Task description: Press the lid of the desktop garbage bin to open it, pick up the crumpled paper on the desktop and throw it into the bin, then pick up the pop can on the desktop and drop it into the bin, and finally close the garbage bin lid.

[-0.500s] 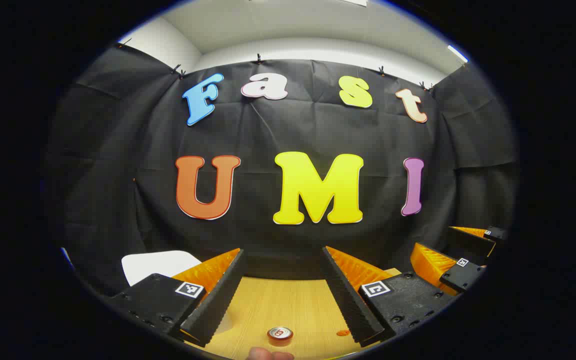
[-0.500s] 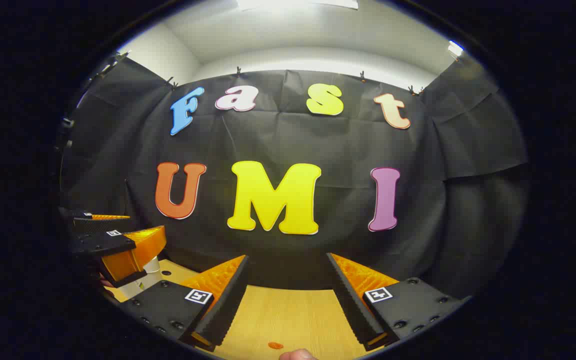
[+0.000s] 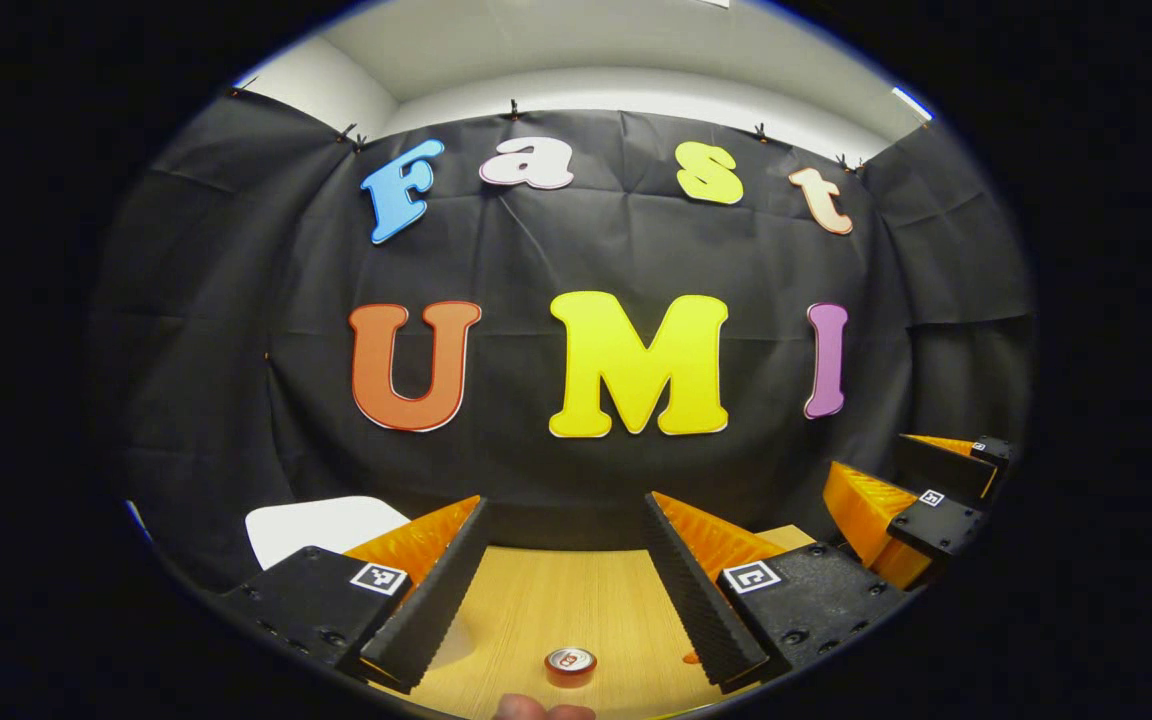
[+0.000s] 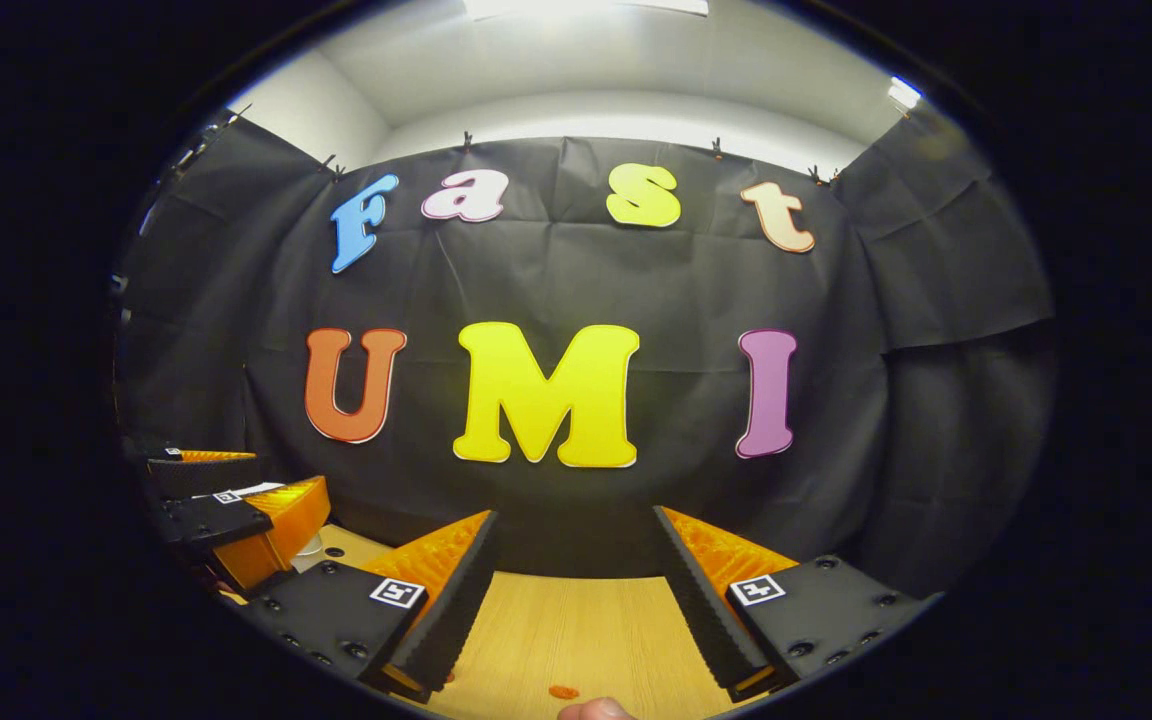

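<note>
In the left gripper view a white rounded bin lid (image 3: 321, 525) peeks at the left behind the left gripper (image 3: 566, 590), whose jaws are spread over bare light wooden tabletop (image 3: 556, 610). One red pop can (image 3: 570, 665) stands upright between them at the near edge. The right gripper (image 4: 574, 600) is also spread wide, holding nothing.

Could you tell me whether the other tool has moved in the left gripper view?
Yes. The right tool sits slightly lower against the wall cloth now.
</note>
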{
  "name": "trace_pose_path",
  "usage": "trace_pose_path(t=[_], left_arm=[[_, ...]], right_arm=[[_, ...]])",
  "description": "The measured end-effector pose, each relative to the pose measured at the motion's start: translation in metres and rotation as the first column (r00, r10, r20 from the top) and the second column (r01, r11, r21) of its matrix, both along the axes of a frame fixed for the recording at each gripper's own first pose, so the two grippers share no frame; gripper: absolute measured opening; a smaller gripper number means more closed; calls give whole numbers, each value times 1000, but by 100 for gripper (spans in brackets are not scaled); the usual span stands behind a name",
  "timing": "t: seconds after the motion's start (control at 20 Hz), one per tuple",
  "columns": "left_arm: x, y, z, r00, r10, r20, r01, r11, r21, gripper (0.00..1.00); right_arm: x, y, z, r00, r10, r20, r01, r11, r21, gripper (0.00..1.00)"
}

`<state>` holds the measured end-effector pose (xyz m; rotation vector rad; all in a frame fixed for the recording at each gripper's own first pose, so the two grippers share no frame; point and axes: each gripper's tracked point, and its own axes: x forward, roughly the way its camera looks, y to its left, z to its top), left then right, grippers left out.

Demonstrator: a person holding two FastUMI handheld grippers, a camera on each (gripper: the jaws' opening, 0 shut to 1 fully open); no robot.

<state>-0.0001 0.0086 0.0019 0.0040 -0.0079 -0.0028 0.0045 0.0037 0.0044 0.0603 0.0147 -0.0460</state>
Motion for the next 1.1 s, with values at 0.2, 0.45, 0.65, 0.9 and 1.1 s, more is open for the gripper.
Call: trace_pose_path(t=[0.2, 0.45, 0.65, 0.9, 1.1], left_arm=[[4, 2, 7, 1000, 2, 21, -2, 1000, 23, 98], [3, 5, 11, 1000, 11, 26, -11, 999, 36, 98], [5, 6, 12, 999, 21, 28, -23, 999, 48, 98], [6, 17, 14, 998, 63, 25, -64, 997, 51, 98], [12, 33, 16, 993, 117, 22, -118, 991, 65, 98]], right_arm=[[3, 2, 4, 1000, -7, 12, 7, 1000, -1, 94], [5, 1, 2, 1000, -11, 11, 10, 1000, 15, 94], [7, -5, 0, 1000, -15, 7, 15, 1000, 21, 94], [9, -14, -3, 1000, -22, 2, 22, 999, 28, 94], [11, -17, -2, 1000, -18, 0, 18, 999, 30, 94]])
